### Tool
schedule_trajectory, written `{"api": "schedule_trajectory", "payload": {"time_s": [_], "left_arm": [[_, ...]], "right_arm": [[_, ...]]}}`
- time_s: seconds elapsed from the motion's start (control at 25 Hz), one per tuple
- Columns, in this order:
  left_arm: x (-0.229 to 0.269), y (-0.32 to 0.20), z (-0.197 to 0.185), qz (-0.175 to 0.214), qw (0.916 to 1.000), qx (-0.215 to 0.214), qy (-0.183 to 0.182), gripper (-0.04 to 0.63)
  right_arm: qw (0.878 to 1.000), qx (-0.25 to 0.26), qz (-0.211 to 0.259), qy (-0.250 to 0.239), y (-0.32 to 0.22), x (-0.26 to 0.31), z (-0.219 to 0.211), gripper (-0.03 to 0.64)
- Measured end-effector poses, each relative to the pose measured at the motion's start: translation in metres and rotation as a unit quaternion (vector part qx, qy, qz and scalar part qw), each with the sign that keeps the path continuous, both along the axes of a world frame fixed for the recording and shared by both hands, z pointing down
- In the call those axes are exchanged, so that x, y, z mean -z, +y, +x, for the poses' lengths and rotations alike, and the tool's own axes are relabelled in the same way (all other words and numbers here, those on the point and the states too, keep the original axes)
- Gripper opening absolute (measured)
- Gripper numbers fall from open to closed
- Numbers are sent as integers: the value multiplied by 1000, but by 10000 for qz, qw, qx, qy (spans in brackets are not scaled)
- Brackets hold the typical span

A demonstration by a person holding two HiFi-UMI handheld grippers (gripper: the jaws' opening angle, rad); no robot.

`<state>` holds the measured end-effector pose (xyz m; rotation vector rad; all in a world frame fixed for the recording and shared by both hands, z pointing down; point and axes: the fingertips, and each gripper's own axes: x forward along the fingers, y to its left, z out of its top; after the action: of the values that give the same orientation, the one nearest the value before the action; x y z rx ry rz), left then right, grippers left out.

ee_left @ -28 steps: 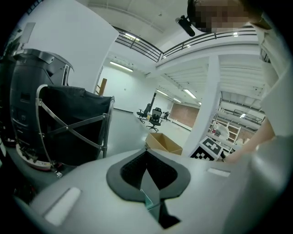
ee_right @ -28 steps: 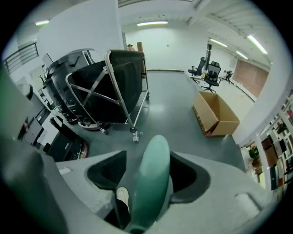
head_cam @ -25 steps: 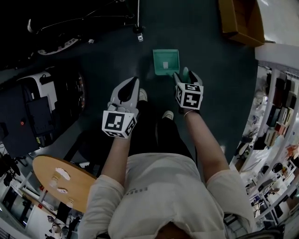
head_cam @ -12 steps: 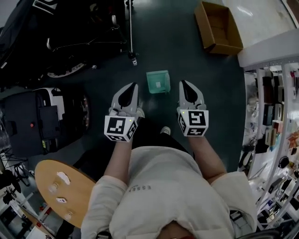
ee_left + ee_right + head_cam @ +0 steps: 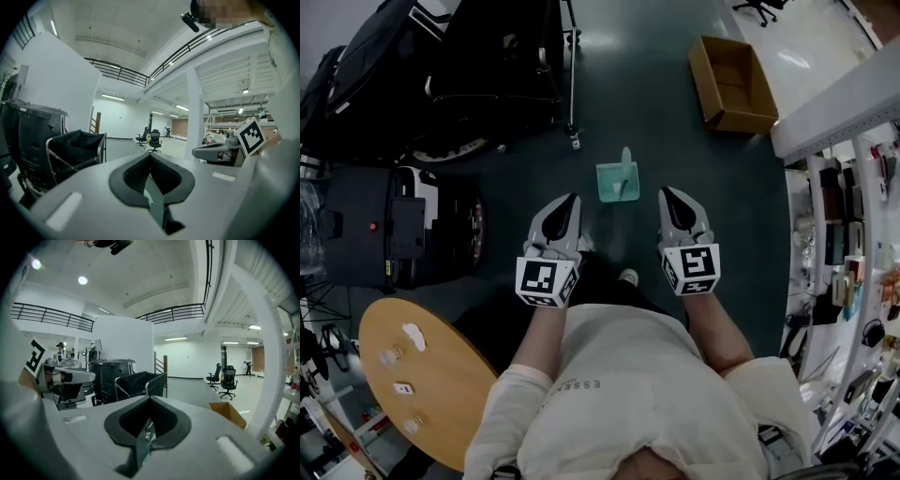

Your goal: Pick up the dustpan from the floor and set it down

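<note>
Dustpan (image 5: 618,181): pale green; floor (image 5: 675,122): dark grey-green. Left hand-held gripper (image 5: 570,199) and right hand-held gripper (image 5: 667,192): light grey with black pads, each cube patterned in black-and-white squares. Box (image 5: 733,82): brown; round worktop (image 5: 450,394): orange-tan.

Dustpan (image 5: 618,183) plastic, box (image 5: 741,120) cardbd, table (image 5: 459,375) smooth wood, floor (image 5: 656,103) matt.

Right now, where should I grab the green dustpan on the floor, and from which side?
Take the slim handle, probably from above: it juts past the far edge of the dustpan, narrow enough for jaws, while the pan body is far wider.
</note>
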<state>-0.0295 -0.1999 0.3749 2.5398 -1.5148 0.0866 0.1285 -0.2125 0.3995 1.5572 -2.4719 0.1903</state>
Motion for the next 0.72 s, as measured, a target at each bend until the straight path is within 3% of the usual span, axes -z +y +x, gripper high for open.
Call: {"api": "schedule_trajectory", "payload": {"time_s": [0.4,0.72], "left_arm": [[-4,83,-16,-42,9998,168,60,17],[11,202,-34,192,9996,152,166,17]], "right_arm": [[9996,84,-262,2,76,-7,-1,-8],[9998,146,-88,89,178,15,-23,-8]]}}
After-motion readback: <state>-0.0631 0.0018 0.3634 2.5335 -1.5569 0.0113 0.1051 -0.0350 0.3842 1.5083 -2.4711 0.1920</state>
